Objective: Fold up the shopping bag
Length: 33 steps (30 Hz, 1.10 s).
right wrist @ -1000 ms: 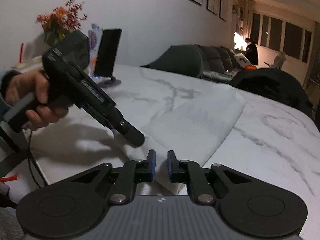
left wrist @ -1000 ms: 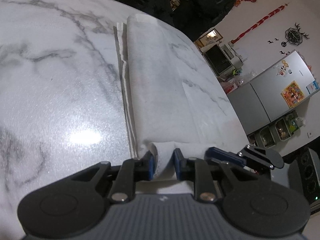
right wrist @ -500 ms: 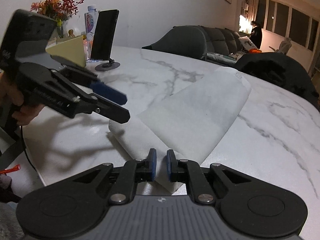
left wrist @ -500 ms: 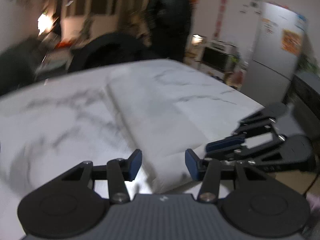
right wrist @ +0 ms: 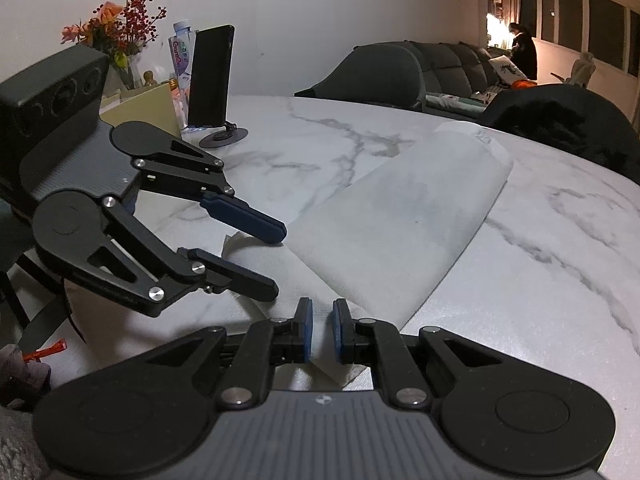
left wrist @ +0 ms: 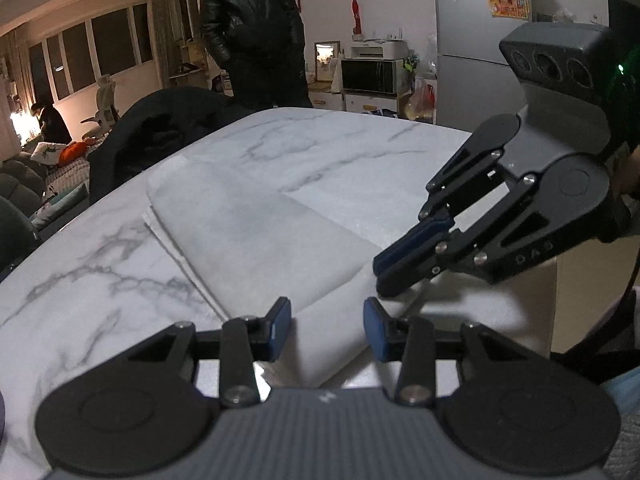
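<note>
Left claw (left wrist: 326,330): spread wide, level with the table, its fingers either side of the near end of the bag and gripping nothing; in the right wrist view (right wrist: 276,258) it comes in from the left, tilted down, one blue pad resting on the bag's folded corner.
Shopping bag (left wrist: 256,236): white, folded into a long flat strip, lying on the table and running away from both claws; its near end is turned over into a thicker fold (right wrist: 384,224).
Right claw (right wrist: 321,330): pressed almost together, pinching the near edge of the shopping bag, with a thin ridge of fabric between the pads; in the left wrist view (left wrist: 394,276) it reaches in from the right, angled downward, tips at the bag's near right edge.
Table (left wrist: 96,280): white marble with grey veins.
Phone on a stand (right wrist: 210,76): upright at the far left of the table, well apart from the bag.
Person in a dark jacket (left wrist: 252,28): standing beyond the far end of the table.
</note>
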Available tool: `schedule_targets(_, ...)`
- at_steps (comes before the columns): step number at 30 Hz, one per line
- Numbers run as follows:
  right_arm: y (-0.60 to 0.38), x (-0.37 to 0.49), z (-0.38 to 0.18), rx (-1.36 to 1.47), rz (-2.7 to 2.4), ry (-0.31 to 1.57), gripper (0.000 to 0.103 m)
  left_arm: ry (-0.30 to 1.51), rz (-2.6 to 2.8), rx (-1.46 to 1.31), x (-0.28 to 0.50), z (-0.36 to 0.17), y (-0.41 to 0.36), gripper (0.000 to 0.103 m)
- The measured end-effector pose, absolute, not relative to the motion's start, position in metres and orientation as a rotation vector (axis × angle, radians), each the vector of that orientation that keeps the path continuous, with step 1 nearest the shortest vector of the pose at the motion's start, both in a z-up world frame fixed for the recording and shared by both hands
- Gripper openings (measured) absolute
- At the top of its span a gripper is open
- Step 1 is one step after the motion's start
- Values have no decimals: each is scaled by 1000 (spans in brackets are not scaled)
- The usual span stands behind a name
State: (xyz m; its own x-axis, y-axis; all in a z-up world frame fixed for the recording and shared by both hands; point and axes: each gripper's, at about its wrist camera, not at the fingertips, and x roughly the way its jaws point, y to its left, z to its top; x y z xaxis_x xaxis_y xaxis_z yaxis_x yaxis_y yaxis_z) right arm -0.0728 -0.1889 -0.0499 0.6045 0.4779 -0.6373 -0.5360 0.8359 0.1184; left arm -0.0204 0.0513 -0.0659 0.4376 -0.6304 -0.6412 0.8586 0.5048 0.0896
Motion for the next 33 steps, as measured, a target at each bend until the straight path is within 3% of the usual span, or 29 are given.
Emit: schedule_targets(33, -201, -73, -55, -63, 679, 651, 10, 650, -1023, 346, -2, -73, 75, 35)
